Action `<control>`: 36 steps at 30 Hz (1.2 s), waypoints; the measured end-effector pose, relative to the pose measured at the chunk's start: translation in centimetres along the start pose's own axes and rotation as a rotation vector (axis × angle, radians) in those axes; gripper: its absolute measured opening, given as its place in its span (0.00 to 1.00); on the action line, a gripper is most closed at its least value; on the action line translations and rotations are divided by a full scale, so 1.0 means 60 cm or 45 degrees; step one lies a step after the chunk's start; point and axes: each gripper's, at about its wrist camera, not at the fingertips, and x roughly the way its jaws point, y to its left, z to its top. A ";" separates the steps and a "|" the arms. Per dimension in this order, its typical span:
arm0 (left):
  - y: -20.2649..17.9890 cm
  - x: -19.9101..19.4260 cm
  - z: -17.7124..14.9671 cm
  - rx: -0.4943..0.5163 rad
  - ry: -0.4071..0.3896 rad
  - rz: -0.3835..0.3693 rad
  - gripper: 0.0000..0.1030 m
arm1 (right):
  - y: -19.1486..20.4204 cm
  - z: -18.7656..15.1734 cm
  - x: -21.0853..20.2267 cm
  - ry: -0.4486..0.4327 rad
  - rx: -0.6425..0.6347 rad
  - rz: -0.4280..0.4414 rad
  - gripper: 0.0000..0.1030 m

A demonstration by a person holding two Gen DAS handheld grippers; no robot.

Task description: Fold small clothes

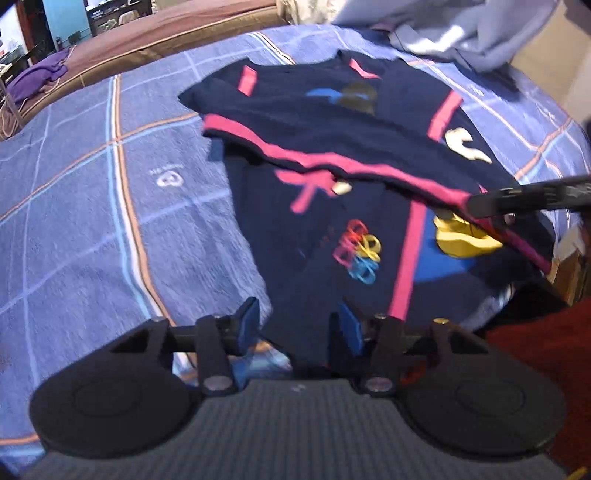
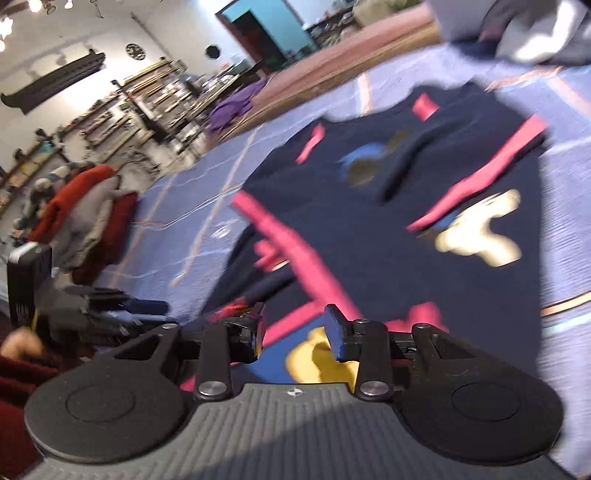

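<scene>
The left gripper point(image 1: 297, 325) is standing with its two blue-padded fingers point(image 1: 246, 319) parted and nothing between them; the jaws are released, hanging just over the near hem of the garment. The right gripper point(image 2: 295, 332) is likewise standing with its two fingers point(image 2: 334, 332) apart over the cloth. A scrap of pink trim is showing beside its left finger, but blur hides whether it is touching, so this gripper reads as let go as well.

One navy garment point(image 1: 332, 155) with pink stripes is lying on the blue checked bedspread point(image 1: 92, 177), partly doubled: one upper layer is folded across one lower layer (the pink-edged fold is running slantwise across the middle). On the cloth there are one multicoloured ring print point(image 1: 356, 251), one yellow shape on a blue patch point(image 1: 461, 236) and one cream shape point(image 1: 465, 146).

In the left wrist view the other gripper's black tip is reaching in from the right edge at the fold's pink border. Past the garment, one heap of pale grey-blue cloth point(image 1: 443, 26) is lying at the far edge of the bed, and one purple cloth point(image 1: 40, 75) is lying on the brown surface beyond. In the right wrist view, a dark red sleeve point(image 2: 22, 373) is showing at the lower left.
</scene>
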 end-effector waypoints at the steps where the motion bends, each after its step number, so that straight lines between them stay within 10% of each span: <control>1: -0.008 0.003 -0.006 -0.008 0.009 -0.005 0.43 | 0.006 -0.003 0.025 0.062 0.032 -0.003 0.60; 10: -0.018 0.002 -0.042 -0.018 0.043 0.029 0.43 | 0.003 -0.032 0.071 0.134 0.281 0.121 0.52; 13: -0.017 -0.002 -0.035 -0.005 0.027 0.037 0.44 | -0.008 -0.038 0.067 0.122 0.335 0.153 0.07; 14: -0.016 -0.005 -0.033 -0.002 0.020 0.047 0.44 | -0.009 -0.041 0.061 0.115 0.348 0.183 0.05; 21: -0.021 -0.024 -0.015 -0.005 -0.035 -0.018 0.45 | -0.034 -0.063 0.006 0.178 0.390 0.164 0.05; 23: -0.030 -0.015 -0.004 0.008 -0.041 -0.010 0.45 | -0.048 -0.064 0.017 0.181 0.454 0.185 0.27; 25: -0.045 -0.010 0.004 0.055 -0.053 -0.015 0.44 | -0.029 -0.052 0.012 0.185 0.341 0.154 0.41; 30: -0.056 0.021 -0.002 0.045 0.032 -0.049 0.38 | 0.050 -0.025 -0.025 0.104 -0.168 -0.108 0.40; 36: -0.055 0.057 -0.012 0.031 0.070 -0.044 0.41 | 0.057 -0.028 0.018 0.114 -0.328 -0.090 0.42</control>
